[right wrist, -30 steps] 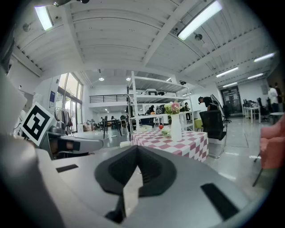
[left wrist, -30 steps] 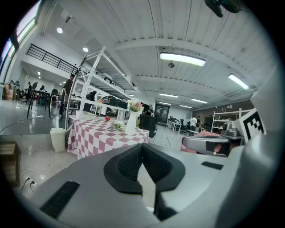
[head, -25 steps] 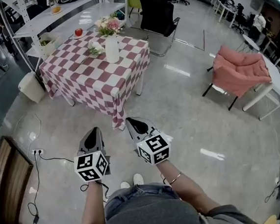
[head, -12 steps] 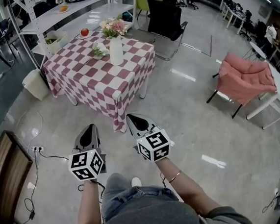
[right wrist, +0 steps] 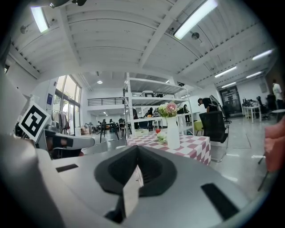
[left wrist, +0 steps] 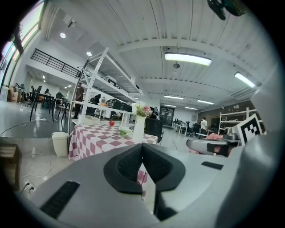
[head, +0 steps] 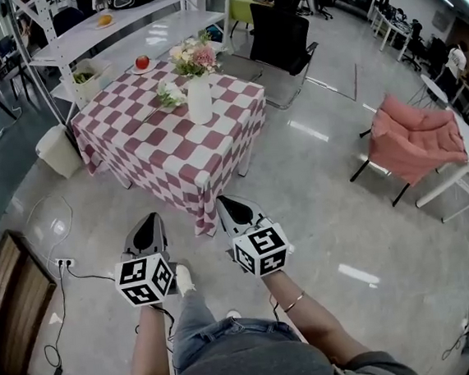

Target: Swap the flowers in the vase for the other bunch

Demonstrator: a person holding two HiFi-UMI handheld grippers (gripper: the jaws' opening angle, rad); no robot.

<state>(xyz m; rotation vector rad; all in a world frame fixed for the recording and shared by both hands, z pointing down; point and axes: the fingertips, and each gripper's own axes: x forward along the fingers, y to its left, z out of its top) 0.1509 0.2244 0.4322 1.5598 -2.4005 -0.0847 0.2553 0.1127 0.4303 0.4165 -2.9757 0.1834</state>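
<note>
A pale, boxy bin [head: 56, 150] stands far left beside the worktop [head: 161, 152], which is draped in a red-and-white checked cloth. The left gripper [head: 147, 226], a grey wedge with ribbed black pads [left wrist: 127, 167], is clenched on nothing above the glossy floor [head: 327, 206]. On the cloth a loose white bunch [head: 169, 94] lies just beside the tall, smooth white vase [head: 199, 102], which holds pink and cream flowers [head: 196, 58]. The right gripper [head: 230, 208] is likewise clenched and empty. A pink fabric-draped chair [head: 415, 136] sits far right.

The vase [head: 199, 102] stands on the table [head: 166, 160] with 1 bunch of flowers [head: 195, 57] in it; the other bunch [head: 168, 94] lies just left of it, an apple [head: 142, 62] farther back. A bin [head: 56, 150] is left of the table, a shelf rack [head: 165, 28] behind, an office chair [head: 279, 34] far right.
</note>
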